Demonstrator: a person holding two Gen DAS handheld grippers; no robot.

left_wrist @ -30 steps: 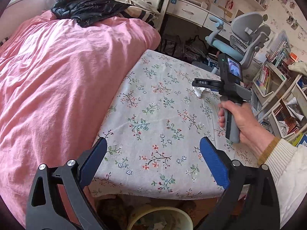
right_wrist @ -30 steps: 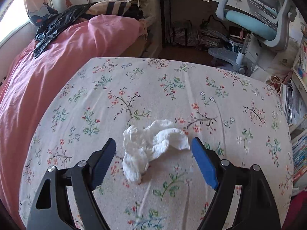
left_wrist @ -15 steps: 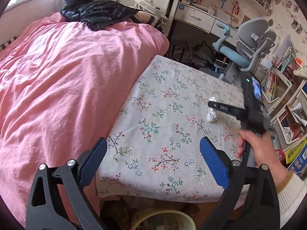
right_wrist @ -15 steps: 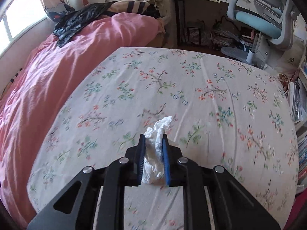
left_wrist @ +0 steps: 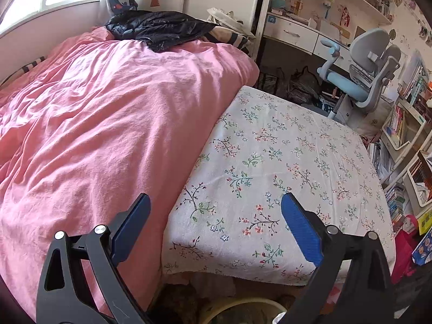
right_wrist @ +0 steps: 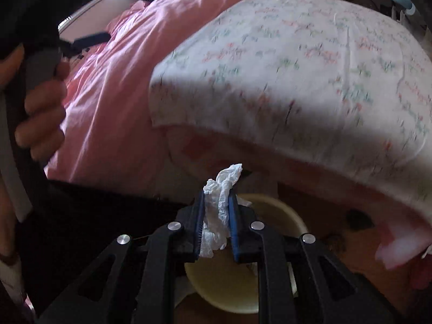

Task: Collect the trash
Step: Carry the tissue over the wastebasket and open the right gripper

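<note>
A crumpled white tissue [right_wrist: 220,202] is pinched between the blue pads of my right gripper [right_wrist: 217,197], which is shut on it. It hangs off the table's front edge, above a cream round bin [right_wrist: 270,210] on the floor. In the left wrist view my left gripper [left_wrist: 213,213] stands open with nothing between its fingers, over the near edge of the floral tablecloth [left_wrist: 283,162]. The rim of the bin [left_wrist: 243,303] shows at the bottom of that view. The right gripper is out of the left wrist view.
A bed with a pink duvet [left_wrist: 94,124] lies left of the table, a black jacket [left_wrist: 162,27] at its head. A grey and blue desk chair [left_wrist: 361,81] and bookshelves [left_wrist: 405,124] stand to the right. A hand [right_wrist: 40,102] holds the left gripper's handle at the left.
The right gripper closed on the tissue on the tablecloth, lifted it and carried it off the front edge to above the bin. It left the left wrist view. The left gripper shifted slightly.
</note>
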